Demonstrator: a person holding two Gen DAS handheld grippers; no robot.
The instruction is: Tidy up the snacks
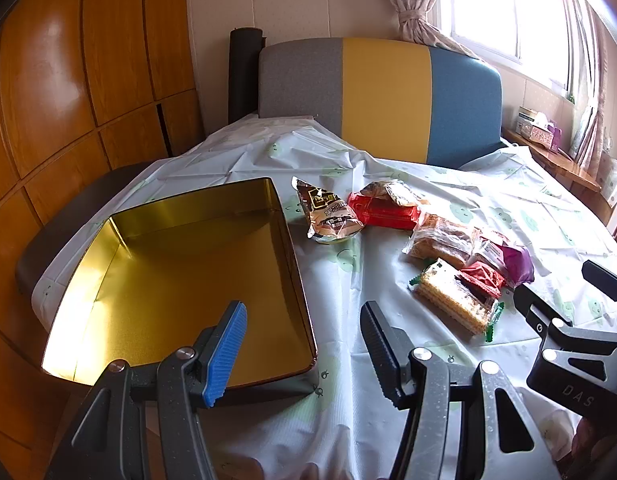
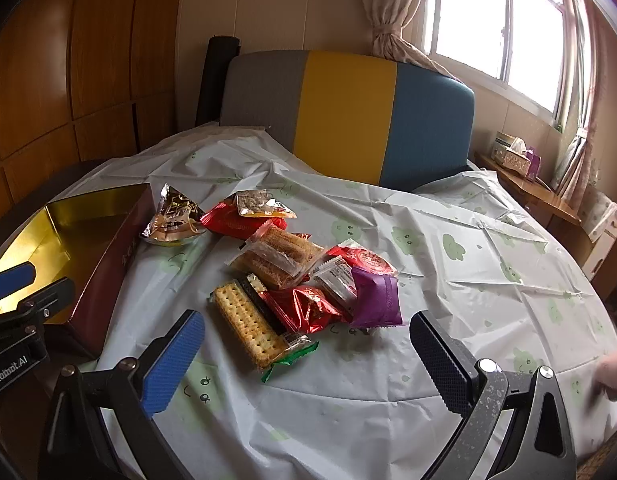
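Nearest the lens, the left claw [image 1: 304,344] stands released with nothing between its blue pad and its black pad, poised over the near right corner of the gold-lined tin [image 1: 180,272]. That tin sits open on the left part of the tabletop [image 2: 448,288], which wears a pale cloth printed with green clouds; only bare gold lining shows inside it.

The right claw [image 2: 308,360] is likewise released, its fingers spread wide and empty just short of the snack pile. Closest to it lies a clear-wrapped cracker pack [image 2: 248,328] with green crimped ends, touching a crumpled red packet [image 2: 308,306]. A purple packet [image 2: 378,298] lies just beside those, partly over a white-and-red round-printed packet [image 2: 360,260]. Behind them sits a clear pack of wafer rolls [image 2: 280,256], then a flat red packet [image 2: 236,222] with a small clear-and-orange sachet [image 2: 260,204] resting on it. A brown-and-silver bag [image 2: 174,220] lies nearest the tin's right wall. All snacks lie outside the tin.

Behind the tabletop stands a grey, yellow and blue chair back [image 1: 380,100].
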